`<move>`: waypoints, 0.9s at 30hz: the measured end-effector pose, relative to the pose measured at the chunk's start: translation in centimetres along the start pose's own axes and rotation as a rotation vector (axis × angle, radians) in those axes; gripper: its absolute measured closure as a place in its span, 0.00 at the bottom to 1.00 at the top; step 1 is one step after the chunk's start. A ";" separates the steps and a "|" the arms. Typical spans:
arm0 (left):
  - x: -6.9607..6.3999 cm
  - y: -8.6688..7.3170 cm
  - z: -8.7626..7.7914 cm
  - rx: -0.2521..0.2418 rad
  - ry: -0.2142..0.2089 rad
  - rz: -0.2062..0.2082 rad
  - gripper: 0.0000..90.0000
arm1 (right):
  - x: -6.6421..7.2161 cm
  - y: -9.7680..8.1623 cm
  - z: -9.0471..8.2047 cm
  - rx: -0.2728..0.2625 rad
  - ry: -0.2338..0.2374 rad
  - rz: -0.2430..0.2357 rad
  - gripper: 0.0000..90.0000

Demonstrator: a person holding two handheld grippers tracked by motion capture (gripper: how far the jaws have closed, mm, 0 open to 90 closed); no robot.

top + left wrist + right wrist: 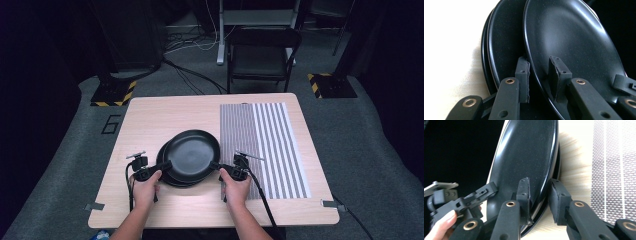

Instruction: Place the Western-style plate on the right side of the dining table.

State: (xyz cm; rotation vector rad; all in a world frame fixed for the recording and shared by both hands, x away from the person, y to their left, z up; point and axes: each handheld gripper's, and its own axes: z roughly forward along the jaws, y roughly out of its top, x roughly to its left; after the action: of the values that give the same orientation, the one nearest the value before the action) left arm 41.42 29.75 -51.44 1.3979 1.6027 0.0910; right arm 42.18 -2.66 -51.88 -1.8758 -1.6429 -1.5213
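A stack of black plates [164, 176] lies at the table's near middle. The top black plate [192, 152] sits shifted up and right of the others, its rim apart from the plate below [504, 45]. My left gripper [167, 165] is shut on this plate's left rim; in the left gripper view [540, 72] the rim runs between the pads, one pad on the plate's inner face [564, 37]. My right gripper [216, 166] is shut on the opposite rim; in the right gripper view [539, 192] the top plate [529, 152] stands on edge between its pads.
A grey-and-white striped mat [262, 145] covers the right part of the wooden table [165, 112], close beside the plates [614, 170]. A dark folding chair [262, 55] stands behind the far edge. Taped stand bases and cables lie on the floor.
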 end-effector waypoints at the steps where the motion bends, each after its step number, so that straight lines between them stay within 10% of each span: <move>1: 0.0 0.0 0.0 0.000 0.000 0.000 0.79 | 0.2 -0.1 0.0 -0.008 -0.017 -0.020 0.80; 27: -0.8 -2.7 -0.5 -0.175 0.013 -0.067 0.80 | 1.0 -0.8 0.4 -0.077 -0.092 -0.020 0.81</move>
State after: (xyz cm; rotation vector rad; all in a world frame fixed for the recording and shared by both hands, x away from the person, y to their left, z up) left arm 39.08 28.47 -52.36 1.2104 1.6104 0.1957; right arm 41.59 -1.51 -51.57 -2.0035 -1.6697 -1.5488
